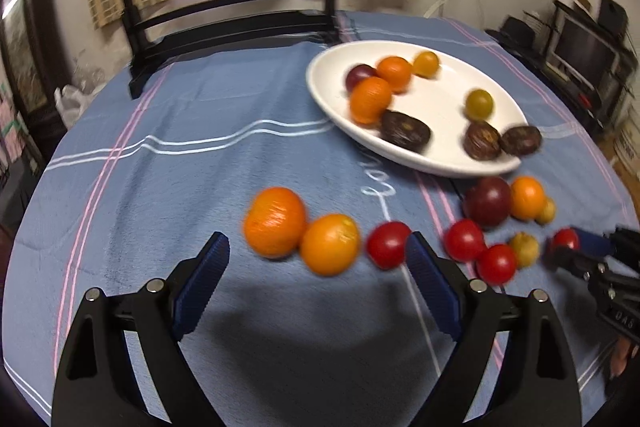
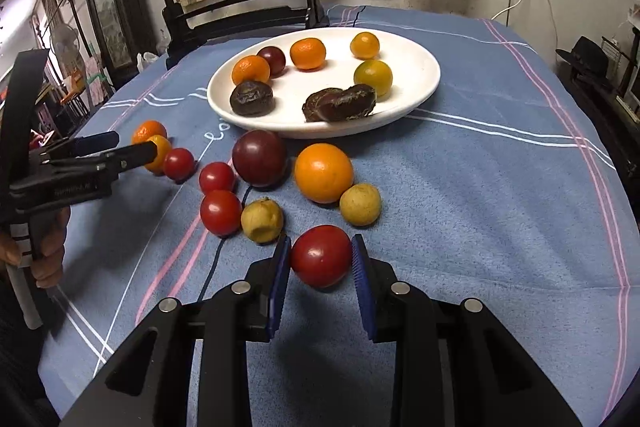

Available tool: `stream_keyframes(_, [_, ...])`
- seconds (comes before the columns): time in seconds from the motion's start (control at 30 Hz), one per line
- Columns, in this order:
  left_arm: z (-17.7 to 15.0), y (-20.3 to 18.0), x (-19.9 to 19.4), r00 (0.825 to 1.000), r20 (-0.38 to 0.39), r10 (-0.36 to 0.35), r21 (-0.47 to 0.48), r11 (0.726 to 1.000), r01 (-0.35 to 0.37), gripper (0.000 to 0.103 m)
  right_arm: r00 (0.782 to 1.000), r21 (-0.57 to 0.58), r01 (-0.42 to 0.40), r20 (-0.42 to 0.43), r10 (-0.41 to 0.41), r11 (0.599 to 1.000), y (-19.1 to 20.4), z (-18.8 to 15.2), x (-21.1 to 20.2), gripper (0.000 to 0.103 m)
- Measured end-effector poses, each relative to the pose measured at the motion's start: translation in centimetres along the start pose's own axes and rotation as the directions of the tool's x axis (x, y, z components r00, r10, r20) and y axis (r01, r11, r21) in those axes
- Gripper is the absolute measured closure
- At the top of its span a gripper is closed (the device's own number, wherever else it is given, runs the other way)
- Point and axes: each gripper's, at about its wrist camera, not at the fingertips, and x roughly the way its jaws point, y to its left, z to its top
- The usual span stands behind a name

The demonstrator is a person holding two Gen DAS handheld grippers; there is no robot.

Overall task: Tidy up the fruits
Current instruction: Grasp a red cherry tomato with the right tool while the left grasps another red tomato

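The right tongs (image 2: 321,255) clamp a red tomato (image 2: 321,255) near the counter's (image 2: 500,207) front edge, seemingly to carry it to the white plate (image 2: 416,83), while the left tongs (image 1: 318,255) gape empty before two oranges (image 1: 275,221).

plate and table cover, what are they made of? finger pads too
Plate: likely glazed ceramic; white, smooth, soft sheen, though melamine can't be excluded. Table cover: woven cloth, matte blue with pink and white stripes, slightly napped. Pads on the right hand-held gripper: blue, ribbed, probably rubber or soft plastic.
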Motion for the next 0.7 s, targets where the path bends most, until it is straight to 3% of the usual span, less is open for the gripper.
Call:
stream_keyframes(0.27, [-1.1, -2.8, -0.5, 0.999, -0.001, -0.042, 0.099, 0.994, 0.042, 0.016, 1.0, -0.016, 0.006, -0.015, -0.007, 1.0, 0.3, -0.1, 0.3, 0.072])
stream_keyframes(0.37, [-1.2, -3.0, -0.5, 0.998, -0.01, -0.062, 0.103, 0.993, 0.063, 0.029, 1.0, -0.017, 0.007, -0.017, -0.007, 1.0, 0.3, -0.2, 0.3, 0.072])
stream_keyframes(0.5, [-1.4, -3.3, -0.3, 0.993, -0.046, -0.111, 0.092, 0.989, 0.115, 0.038, 1.0, -0.022, 0.011, -0.021, -0.011, 1.0, 0.5, -0.2, 0.4, 0.072])
stream_keyframes(0.7, [-2.2, -6.2, -0.7, 0.979, -0.065, -0.191, 0.147, 0.969, 0.198, 0.038, 1.0, -0.029, 0.016, -0.021, -0.016, 0.999, 0.5, -0.3, 0.5, 0.072])
